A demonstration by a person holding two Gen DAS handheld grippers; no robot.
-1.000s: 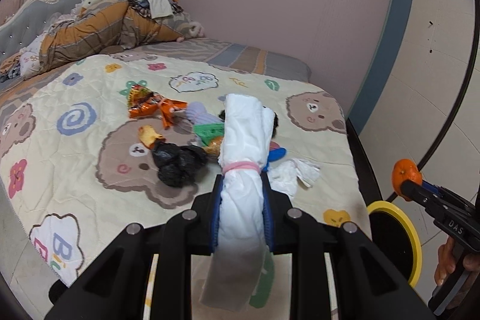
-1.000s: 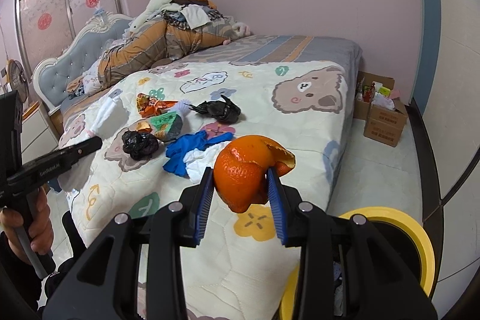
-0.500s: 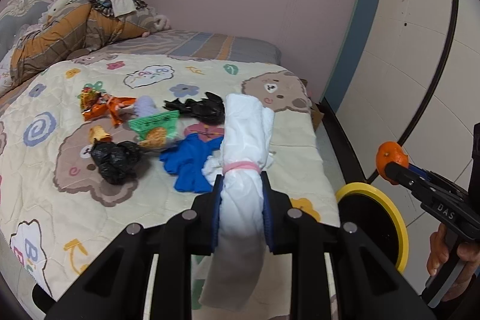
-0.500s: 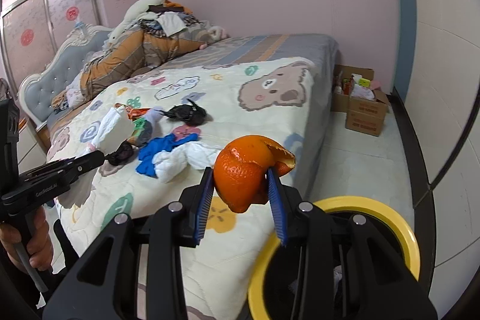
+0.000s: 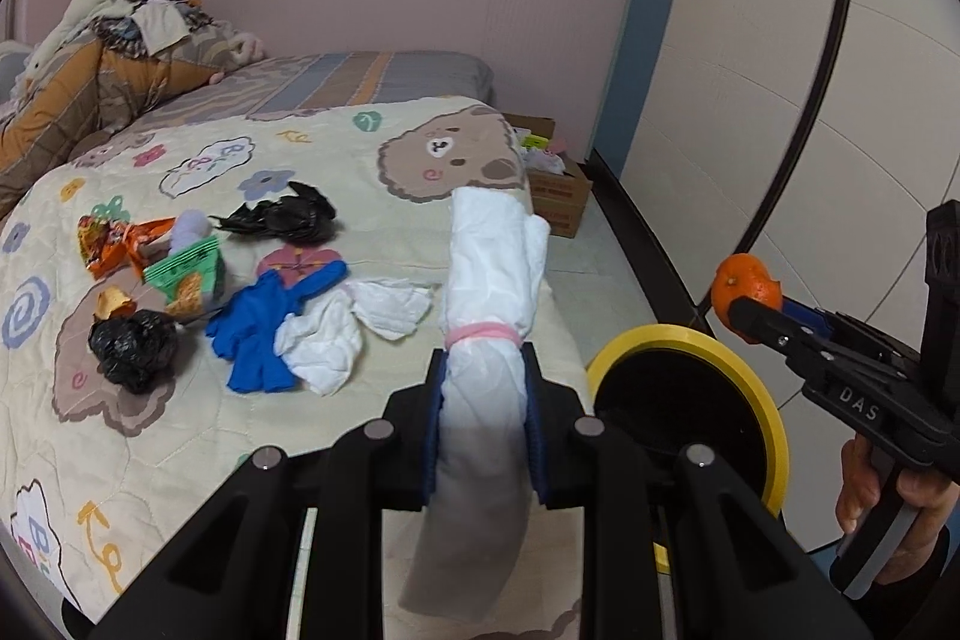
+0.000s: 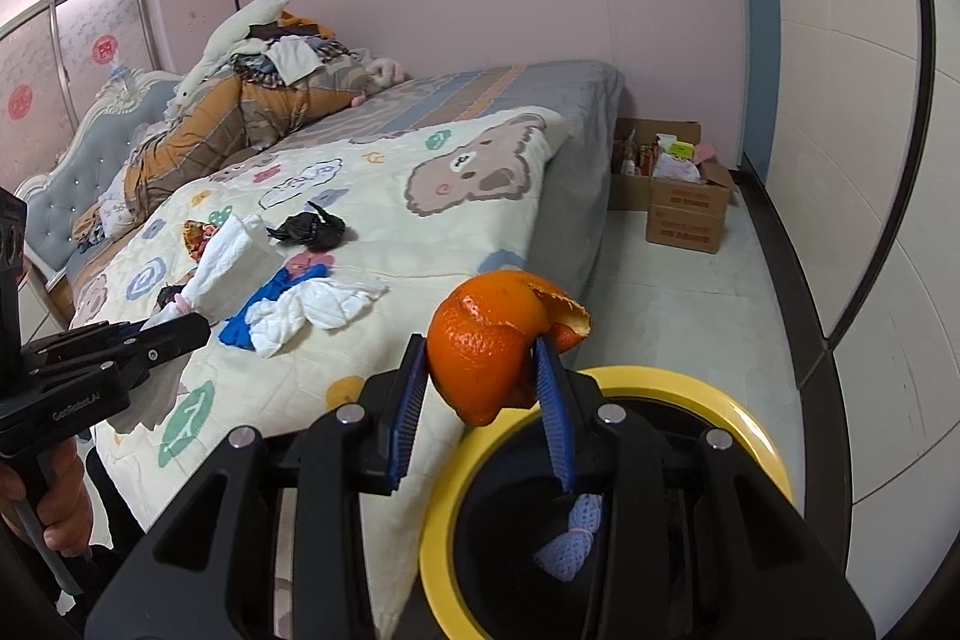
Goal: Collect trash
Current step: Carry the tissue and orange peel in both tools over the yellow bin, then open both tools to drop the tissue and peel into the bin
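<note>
Since a second ago both hands have been swinging away from the middle of the bed (image 5: 180,460) toward its foot corner, so the yellow-rimmed bin (image 5: 774,430) is now sitting much larger in both views, and the loose trash on the quilt is sliding off to the left.

On the left of the left wrist view, several pieces are still lying on the quilt: an orange snack wrapper (image 5: 114,241), a green packet (image 5: 186,271), a knotted black bag (image 5: 135,349), a second black bag (image 5: 288,220) farther back, a blue glove (image 5: 264,328) and a crumpled white tissue (image 5: 336,340) touching the glove.

In the middle, the left gripper (image 5: 483,418) is holding a rolled white bundle (image 5: 495,280) tied with a pink band, its fingers narrowly closed on the roll just below the band. The bundle is hanging over the bed's edge, just beside the bin but not yet above its mouth.

On the right, the right gripper (image 6: 483,400) is clamping an orange peel (image 6: 492,340) between its blue-padded fingers, and the peel is hovering over the near rim of the bin (image 6: 690,388), where a small pale tied bundle (image 6: 570,538) is already lying inside.

The step in hand looks like carrying both pieces to the bin. Next, each piece probably needs centring over the dark opening before the fingers are spreading to drop it; the long roll may catch the rim unless it is brought well over. After that, the pieces on the quilt are still waiting.
</note>
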